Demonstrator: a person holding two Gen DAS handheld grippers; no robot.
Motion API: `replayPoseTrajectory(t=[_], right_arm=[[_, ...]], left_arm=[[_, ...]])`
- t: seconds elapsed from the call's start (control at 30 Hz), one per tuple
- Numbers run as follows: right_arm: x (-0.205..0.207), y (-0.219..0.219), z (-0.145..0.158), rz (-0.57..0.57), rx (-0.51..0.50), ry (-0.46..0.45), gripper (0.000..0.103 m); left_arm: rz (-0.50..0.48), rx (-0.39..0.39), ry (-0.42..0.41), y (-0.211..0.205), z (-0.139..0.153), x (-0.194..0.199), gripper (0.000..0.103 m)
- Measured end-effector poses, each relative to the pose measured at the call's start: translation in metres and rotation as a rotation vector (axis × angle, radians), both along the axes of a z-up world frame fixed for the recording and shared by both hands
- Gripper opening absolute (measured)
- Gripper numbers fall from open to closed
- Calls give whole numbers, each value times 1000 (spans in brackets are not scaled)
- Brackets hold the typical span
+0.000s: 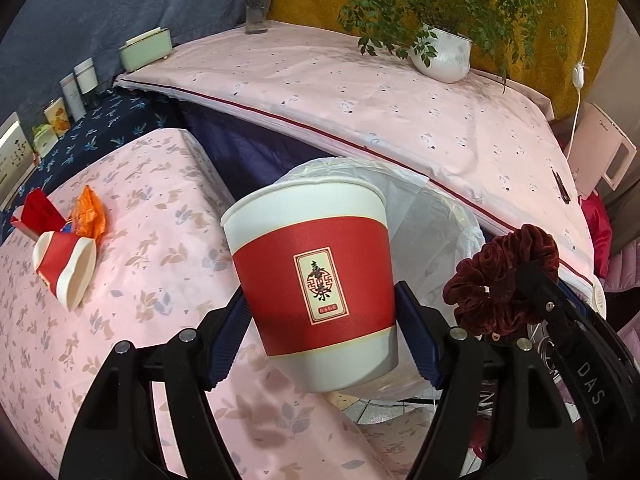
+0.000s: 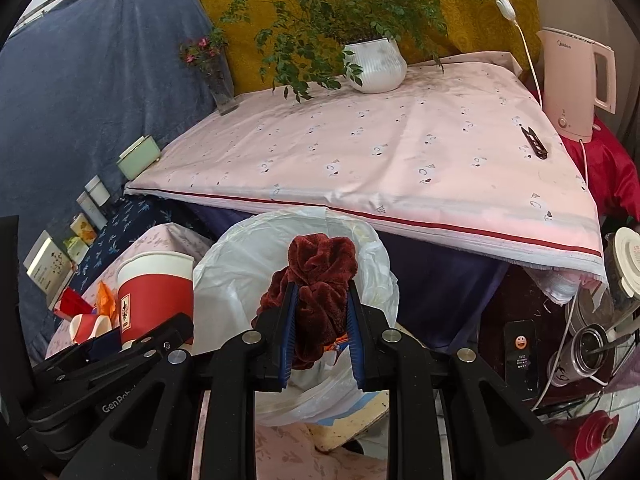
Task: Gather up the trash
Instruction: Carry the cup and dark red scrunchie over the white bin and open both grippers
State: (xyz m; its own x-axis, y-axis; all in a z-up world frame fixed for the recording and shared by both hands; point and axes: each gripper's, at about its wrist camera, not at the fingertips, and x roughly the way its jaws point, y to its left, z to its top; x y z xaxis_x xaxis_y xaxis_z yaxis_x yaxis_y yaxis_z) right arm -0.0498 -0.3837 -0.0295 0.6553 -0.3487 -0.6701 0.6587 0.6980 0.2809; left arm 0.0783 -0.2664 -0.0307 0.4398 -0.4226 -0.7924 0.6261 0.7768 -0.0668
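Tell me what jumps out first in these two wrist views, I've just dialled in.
The red-and-white paper cup fills the left wrist view, clamped between the left gripper fingers just before the white-lined trash bin. The right gripper pinches a dark red velvet scrunchie over that bin's bag. Behind on the pink floral cloth lie a crushed cup and an orange wrapper.

Red-and-white paper cup [image 1: 316, 280], upright, slightly tilted, just beside the white-lined trash bin [image 2: 240, 256]; dark red velvet scrunchie [image 2: 316, 292] bunched above the bin; crushed cup [image 1: 64, 268] and orange wrapper [image 1: 90, 212] lying farther from it.
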Motion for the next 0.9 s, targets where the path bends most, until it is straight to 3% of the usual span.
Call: replayPoseTrajectory(t=[0.23,0.63,0.9], right_arm=[[10,-6,-7,4,7,13,21],[41,4,-15,59,13,34,23],[56,18,-12,86,0,35,33]], left_arm=[[21,-8,-15,-1,-2,9,83],[104,-4,1,26,-11,30,83],[156,-12,7,49,-12,42,84]])
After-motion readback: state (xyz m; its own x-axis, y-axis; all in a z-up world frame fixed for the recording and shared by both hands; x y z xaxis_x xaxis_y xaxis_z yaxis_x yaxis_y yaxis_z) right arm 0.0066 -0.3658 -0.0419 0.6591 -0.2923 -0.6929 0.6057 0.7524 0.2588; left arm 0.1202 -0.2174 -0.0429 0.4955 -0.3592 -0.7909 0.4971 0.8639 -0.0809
